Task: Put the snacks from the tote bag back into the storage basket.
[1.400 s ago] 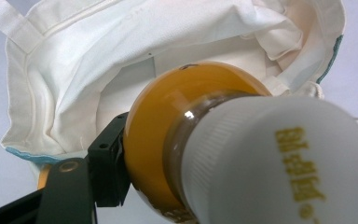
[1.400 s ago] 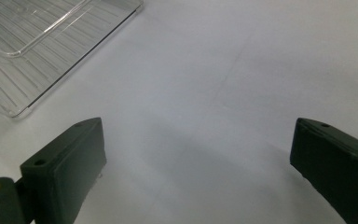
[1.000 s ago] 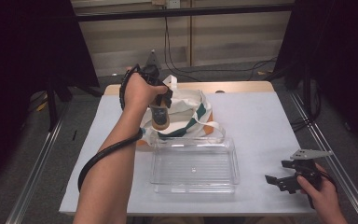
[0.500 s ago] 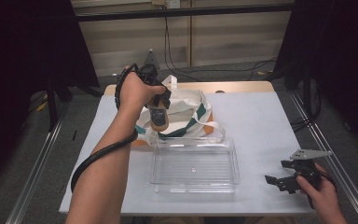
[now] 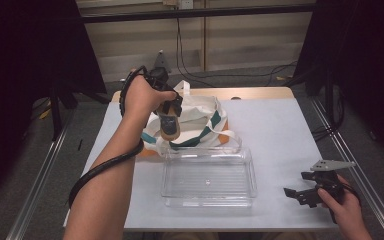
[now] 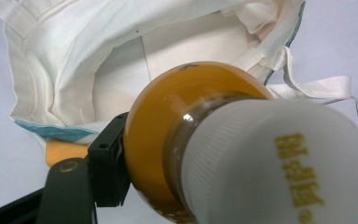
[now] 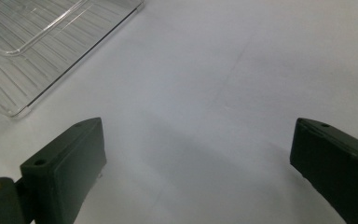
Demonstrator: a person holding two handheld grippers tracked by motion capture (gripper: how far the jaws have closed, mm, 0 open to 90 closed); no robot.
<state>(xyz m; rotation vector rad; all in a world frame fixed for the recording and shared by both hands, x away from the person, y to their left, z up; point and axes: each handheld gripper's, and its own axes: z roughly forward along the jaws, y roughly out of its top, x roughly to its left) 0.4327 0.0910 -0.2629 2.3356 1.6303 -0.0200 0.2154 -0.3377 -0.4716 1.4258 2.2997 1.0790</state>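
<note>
left hand-held gripper clamps amber bottle; cap lettering unreadable; right hand-held gripper gapes.

We see an amber bottle with a white ribbed cap clamped against our left gripper's black jaw, above an open white cloth bag with teal trim.

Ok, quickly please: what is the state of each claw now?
Left claw: closed on the amber bottle, above the cloth bag.
Right claw: open, holding nothing.
</note>
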